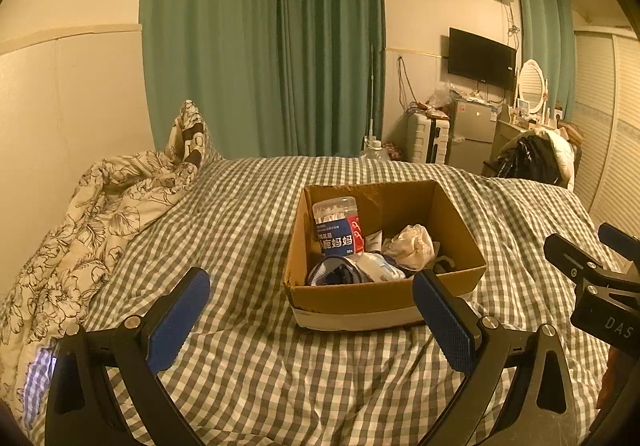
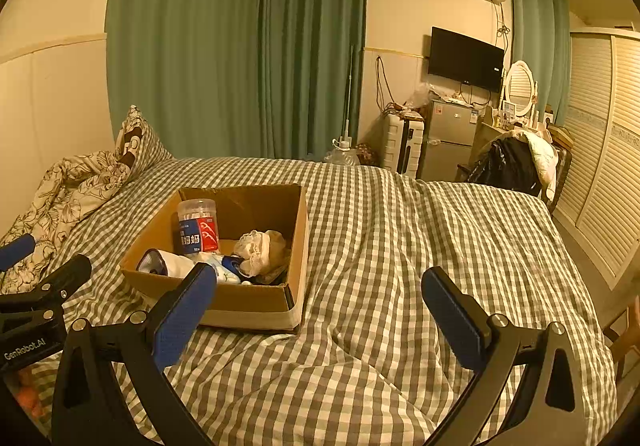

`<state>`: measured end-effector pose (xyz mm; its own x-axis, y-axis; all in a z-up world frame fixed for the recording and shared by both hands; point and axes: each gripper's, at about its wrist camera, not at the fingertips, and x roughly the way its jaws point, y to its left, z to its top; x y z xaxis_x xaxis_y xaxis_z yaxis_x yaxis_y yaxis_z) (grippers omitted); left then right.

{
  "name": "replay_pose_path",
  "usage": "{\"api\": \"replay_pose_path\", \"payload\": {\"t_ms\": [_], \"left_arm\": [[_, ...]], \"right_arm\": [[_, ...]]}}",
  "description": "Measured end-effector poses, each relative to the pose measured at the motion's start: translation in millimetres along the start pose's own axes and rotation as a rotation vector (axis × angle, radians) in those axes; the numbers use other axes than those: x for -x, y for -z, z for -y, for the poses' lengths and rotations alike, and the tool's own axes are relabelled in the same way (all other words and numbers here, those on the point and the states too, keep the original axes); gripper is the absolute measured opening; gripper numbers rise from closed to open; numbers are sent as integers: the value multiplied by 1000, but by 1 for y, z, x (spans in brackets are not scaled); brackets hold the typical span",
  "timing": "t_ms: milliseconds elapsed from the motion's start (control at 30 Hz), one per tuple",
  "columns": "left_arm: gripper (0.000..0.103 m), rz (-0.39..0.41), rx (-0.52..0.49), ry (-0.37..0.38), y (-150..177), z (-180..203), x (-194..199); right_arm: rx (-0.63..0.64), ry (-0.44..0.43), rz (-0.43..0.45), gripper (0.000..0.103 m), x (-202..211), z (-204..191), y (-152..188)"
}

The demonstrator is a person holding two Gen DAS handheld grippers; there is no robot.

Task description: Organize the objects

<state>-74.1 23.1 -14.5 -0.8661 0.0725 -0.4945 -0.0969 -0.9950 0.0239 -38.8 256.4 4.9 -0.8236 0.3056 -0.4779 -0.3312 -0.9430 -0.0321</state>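
Looks near done: jar [image 1: 339,226], cloth [image 1: 412,246] and other bits sit in cardboard box [image 1: 360,298] mid-bed [image 1: 260,366], nothing loose visible, left hand-held gripper [image 1: 312,314] and right hand-held gripper [image 2: 320,310] both spread, empty.

Filled cardboard box [image 2: 256,302] on checked bedspread [image 2: 400,246]

We are in a home bedroom: a bed under a grey-and-white checked cover [image 2: 400,246], long green curtains [image 2: 240,46], a wall-mounted black television [image 2: 466,58], a white louvred wardrobe [image 2: 600,166].

Box [image 1: 384,298] wall hiding lower contents.
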Motion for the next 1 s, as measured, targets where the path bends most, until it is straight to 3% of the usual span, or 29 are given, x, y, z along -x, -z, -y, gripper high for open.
{"api": "replay_pose_path", "payload": {"t_ms": [1000], "left_arm": [[103,3,-3,4,3,3,1]], "right_arm": [[4,-2,-8,103,-2,-1,2]]}}
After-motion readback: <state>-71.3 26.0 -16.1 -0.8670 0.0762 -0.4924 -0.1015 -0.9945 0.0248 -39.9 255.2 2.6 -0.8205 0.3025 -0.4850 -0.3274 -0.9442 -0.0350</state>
